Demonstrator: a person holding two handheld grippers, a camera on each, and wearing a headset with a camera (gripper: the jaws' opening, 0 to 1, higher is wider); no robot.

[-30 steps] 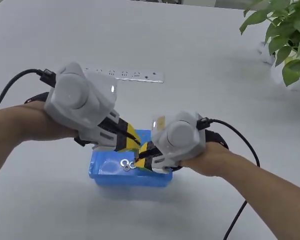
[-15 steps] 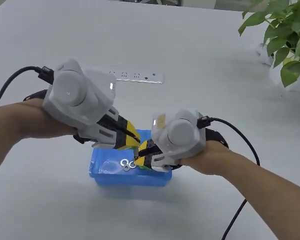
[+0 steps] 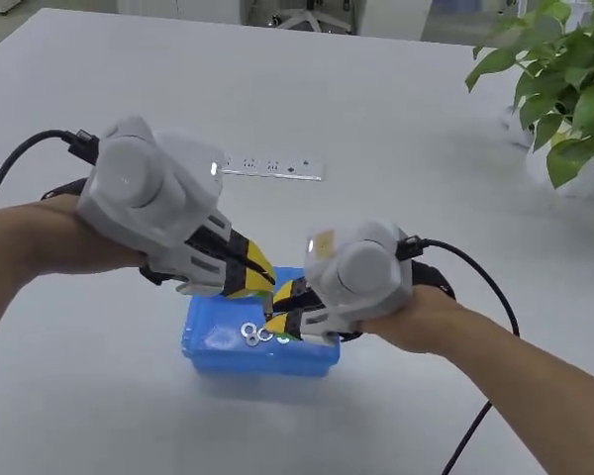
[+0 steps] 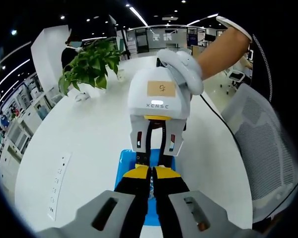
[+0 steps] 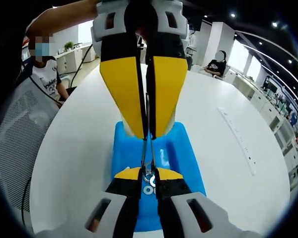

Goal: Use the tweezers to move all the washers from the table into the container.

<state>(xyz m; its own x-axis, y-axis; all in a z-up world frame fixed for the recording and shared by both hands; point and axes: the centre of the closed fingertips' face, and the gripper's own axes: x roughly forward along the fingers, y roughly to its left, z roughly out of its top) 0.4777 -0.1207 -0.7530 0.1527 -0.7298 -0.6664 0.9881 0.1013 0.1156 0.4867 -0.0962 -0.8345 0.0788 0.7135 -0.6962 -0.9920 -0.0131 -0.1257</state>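
Several washers (image 3: 252,334) lie in the container (image 3: 213,343), lower centre of head view. The tweezers (image 5: 147,148) nearly closed, tips among them; whether one is pinched, cannot tell. Both left gripper (image 3: 258,274) and right gripper (image 3: 282,316) clamp them. Risk: uneven squeeze flicks a washer over the rim.

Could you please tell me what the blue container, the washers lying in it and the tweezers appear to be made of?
The blue rectangular container looks like moulded plastic: uniform colour, rounded edges, a soft sheen. The small silver ring washers look like bare metal, bright and reflective. The thin grey tweezers are probably steel, going by their slim, shiny prongs, though they are too thin to be sure.
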